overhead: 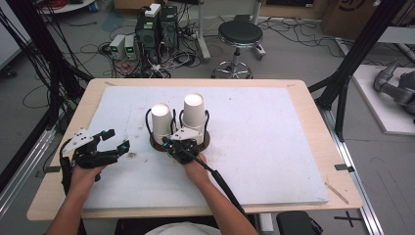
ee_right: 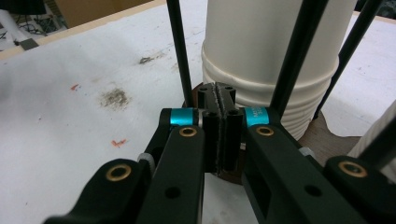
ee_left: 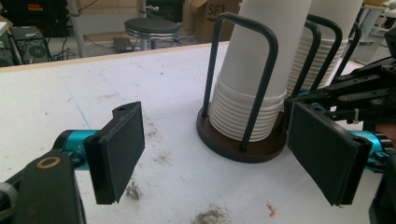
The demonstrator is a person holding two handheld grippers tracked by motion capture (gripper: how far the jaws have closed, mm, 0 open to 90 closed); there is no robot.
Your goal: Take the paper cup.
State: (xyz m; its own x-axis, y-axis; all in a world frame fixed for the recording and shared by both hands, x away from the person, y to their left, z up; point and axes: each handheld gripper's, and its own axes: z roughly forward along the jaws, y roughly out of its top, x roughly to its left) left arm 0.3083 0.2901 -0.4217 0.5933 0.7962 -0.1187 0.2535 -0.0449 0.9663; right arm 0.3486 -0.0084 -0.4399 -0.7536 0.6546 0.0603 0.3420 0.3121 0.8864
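Grey floor (overhead: 293,54), stool (overhead: 240,34), stained white table (overhead: 274,147), cup stacks (overhead: 193,115)

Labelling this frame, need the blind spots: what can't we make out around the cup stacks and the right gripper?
- Whether the right gripper pinches anything: right gripper view, jaws pressed together, nothing visible between them.
- Top of the near stack of white paper cups: right gripper view, cut off by the top edge.
- Cup count in the left stack: high view, too small.
- Round brown holder base: high view, partly behind the right gripper.

two cup stacks (overhead: 177,120) side by side in holders mid-table, stool (overhead: 240,35) behind table (overhead: 303,98)
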